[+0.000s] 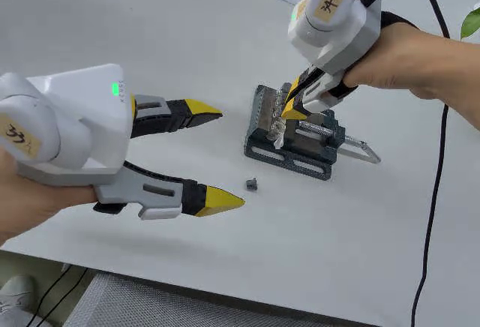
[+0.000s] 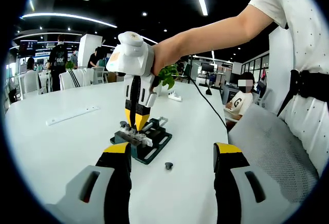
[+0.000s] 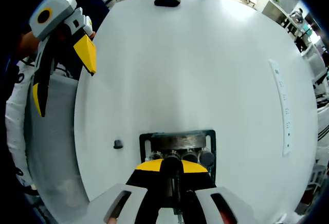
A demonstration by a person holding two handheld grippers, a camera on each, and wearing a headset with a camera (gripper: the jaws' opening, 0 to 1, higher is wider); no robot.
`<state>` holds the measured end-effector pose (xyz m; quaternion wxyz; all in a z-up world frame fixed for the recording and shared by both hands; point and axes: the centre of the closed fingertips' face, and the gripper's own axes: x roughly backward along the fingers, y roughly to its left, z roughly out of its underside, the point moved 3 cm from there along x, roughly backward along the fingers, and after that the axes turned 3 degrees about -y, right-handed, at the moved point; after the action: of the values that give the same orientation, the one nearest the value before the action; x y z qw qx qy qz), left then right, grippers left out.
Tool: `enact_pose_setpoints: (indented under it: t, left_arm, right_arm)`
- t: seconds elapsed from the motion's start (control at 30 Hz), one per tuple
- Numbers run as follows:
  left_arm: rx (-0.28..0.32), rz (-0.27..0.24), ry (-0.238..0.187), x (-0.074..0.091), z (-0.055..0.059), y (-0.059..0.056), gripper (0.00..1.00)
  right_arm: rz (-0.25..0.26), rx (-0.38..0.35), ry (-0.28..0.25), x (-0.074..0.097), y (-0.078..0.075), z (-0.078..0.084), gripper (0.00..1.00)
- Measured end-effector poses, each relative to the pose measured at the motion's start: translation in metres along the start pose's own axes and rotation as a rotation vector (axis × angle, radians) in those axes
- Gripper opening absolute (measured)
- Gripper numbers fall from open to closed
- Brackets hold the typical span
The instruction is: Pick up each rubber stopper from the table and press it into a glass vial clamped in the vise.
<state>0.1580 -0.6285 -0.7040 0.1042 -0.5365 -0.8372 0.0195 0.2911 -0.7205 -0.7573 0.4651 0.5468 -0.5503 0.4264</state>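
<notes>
Two grippers are over the white table (image 1: 112,12). Well to the left of the vise (image 1: 259,149), the left gripper (image 1: 229,157) hangs above the tabletop with its yellow-tipped fingers spread wide and nothing between them; the left gripper view looks out through that gap towards the vise (image 2: 154,149).

Just left of the vise and a little nearer the person, a loose stopper (image 1: 252,184) – small and dark – lies on the table, apart from the vise base. It also shows in the left gripper view (image 2: 168,165) and the right gripper view (image 3: 117,144).

Clamped in the vise stands a short row of glass vials (image 1: 279,126). Directly above them the right gripper (image 1: 289,109) points steeply down. In its own view the right gripper (image 3: 172,165) has its fingers drawn close, pinching what looks like a held stopper (image 3: 172,161) right over the row (image 3: 190,156).
</notes>
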Motion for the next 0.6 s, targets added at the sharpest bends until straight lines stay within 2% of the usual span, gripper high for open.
enact_pose_setpoints:
  t: [0.27,0.6]
  left_arm:
    - [0.003,0.004,-0.002,-0.0009,0.0009,-0.0008,0.63]
    - [0.006,0.008,-0.001,-0.0008,0.0024,-0.0010,0.62]
  right_arm:
    - [0.004,-0.004,-0.005,-0.0001,0.0020,0.0002,0.07]
    - [0.004,-0.050,-0.007,0.0002,0.0037,-0.0012,0.07]
